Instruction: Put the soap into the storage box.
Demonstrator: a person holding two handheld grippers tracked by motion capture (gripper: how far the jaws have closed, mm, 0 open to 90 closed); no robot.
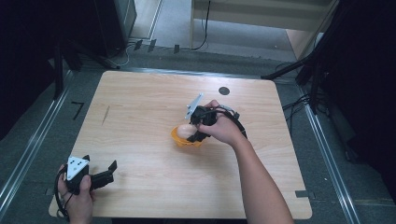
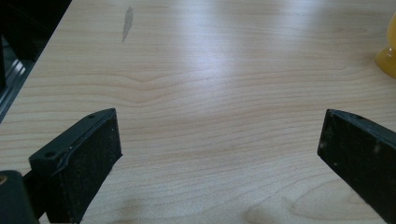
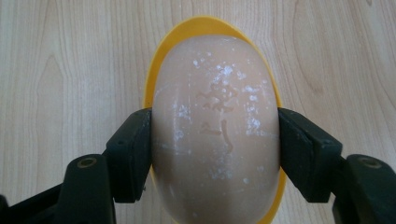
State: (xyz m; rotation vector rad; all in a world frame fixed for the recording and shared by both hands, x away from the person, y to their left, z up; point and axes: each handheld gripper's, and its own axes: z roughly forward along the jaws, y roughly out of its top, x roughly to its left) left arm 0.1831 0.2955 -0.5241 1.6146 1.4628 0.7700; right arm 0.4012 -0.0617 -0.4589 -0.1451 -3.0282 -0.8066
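Right gripper (image 3: 215, 140) pinching the smooth, pale pink oval soap bar (image 3: 215, 135), one black jaw pressed on each long side. Soap sitting in, or just over, the shallow yellow plastic soap dish (image 3: 205, 25); hard to tell if touching the dish or lifted a little. Dish near the middle of the light wooden table (image 1: 140, 107), a bit toward the far edge and the right side.

Left gripper (image 1: 100, 175) resting at the near left corner of the table, held in the left hand (image 1: 77, 198). Jaws spread wide, nothing between them, just bare wood. Yellow dish seen far off at the right edge of the left gripper view.

What could go wrong from here:
- Soap is slick and rounded. Could pop out from between the jaws if squeezed too hard or gripped too far to one end.
- Could slip down and drop on the table if held too loosely while lifted.
- Dish is light. Could tip or slide along with the soap if the jaws catch its rim.
- Nothing holding the dish steady, with the left gripper well apart from it.
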